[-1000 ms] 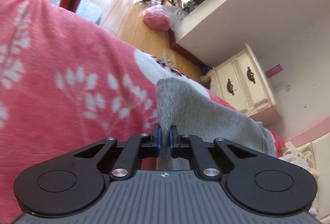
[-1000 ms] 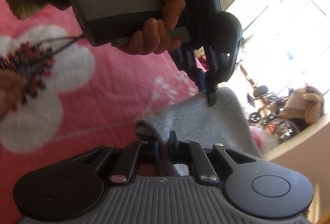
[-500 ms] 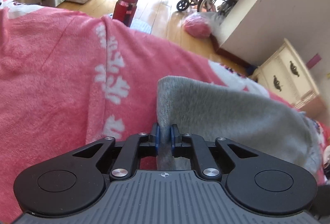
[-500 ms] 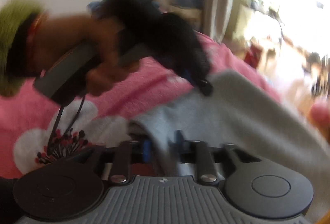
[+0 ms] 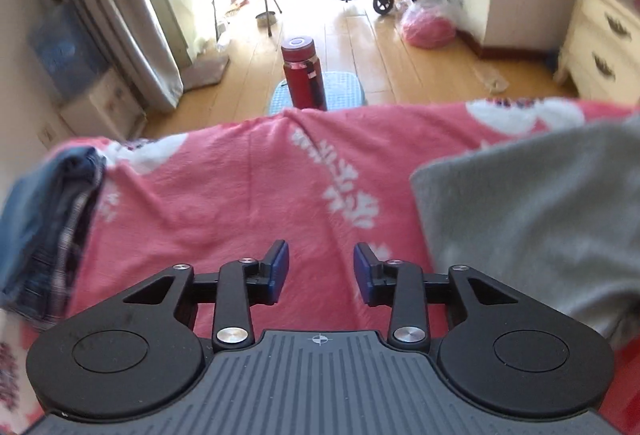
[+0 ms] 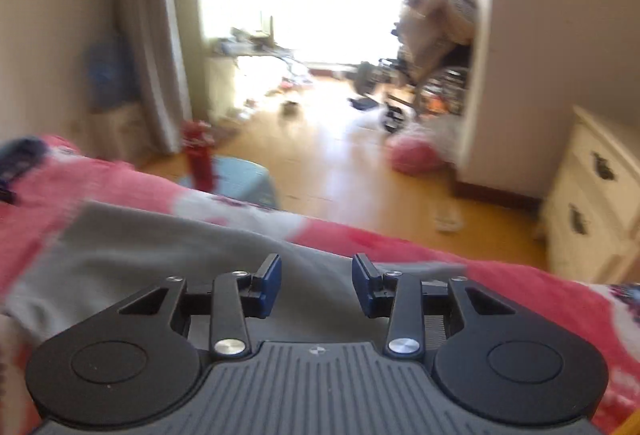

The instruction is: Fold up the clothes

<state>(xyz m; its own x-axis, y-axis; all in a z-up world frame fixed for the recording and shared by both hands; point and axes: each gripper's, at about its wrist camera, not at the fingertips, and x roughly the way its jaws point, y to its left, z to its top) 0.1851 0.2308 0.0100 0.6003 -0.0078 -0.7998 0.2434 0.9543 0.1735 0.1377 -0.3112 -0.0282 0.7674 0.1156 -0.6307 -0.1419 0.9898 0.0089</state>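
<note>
Over the bed, left wrist view: shows left gripper (image 5: 320, 271) low above pink blanket (image 5: 240, 195), jaws spread wide, nothing between them. Puts grey garment (image 5: 532, 227) off to the right, lying on the blanket, apart from the gripper. Near edge looks straight and thick, so probably doubled over. Also catches dark stack of clothes (image 5: 44, 227) at far left on the bed, and red bottle (image 5: 303, 75) past the bed edge.

Over to right wrist view, blurry: shows right gripper (image 6: 316, 285) right above the grey garment, jaws spread too, pinching nothing. Cannot tell whether touching the cloth. Shows garment running off to the left from under the gripper, pink blanket all round it.

Judgement only: fits a fold just laid down and let go, or equally a reach for fresh corners. Cannot settle which from these two views.

Either way, for a clean fold:
- Keep both grippers level and work matching corners of one edge.
- Pinch through all layers, not the top one alone.
- Stay clear of the fleecy blanket underneath, easy to snag along with the cloth.
- Line edge on edge before opening up.
- Mind the left gripper: sits off the cloth, would have to come right for any new grip.
</note>
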